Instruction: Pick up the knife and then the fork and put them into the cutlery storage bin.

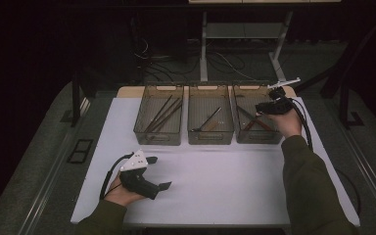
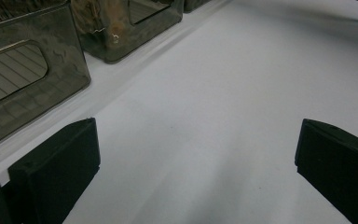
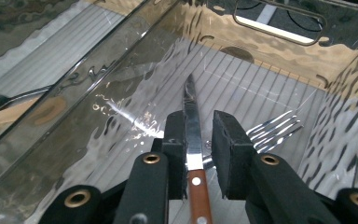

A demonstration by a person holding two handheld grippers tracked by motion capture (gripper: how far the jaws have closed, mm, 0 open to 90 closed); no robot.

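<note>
Ribbed bin floor (image 3: 270, 88), brown-handled knife (image 3: 193, 135)

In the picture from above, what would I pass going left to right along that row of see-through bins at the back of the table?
Left bin holding dark sticks → middle bin holding a spoon → right bin, with the right hand-held gripper reaching into it.

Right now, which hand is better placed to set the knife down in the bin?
Right. The right gripper is inside the right-hand bin, its jaws astride the knife with a slight gap. The left gripper rests open on the table.
</note>
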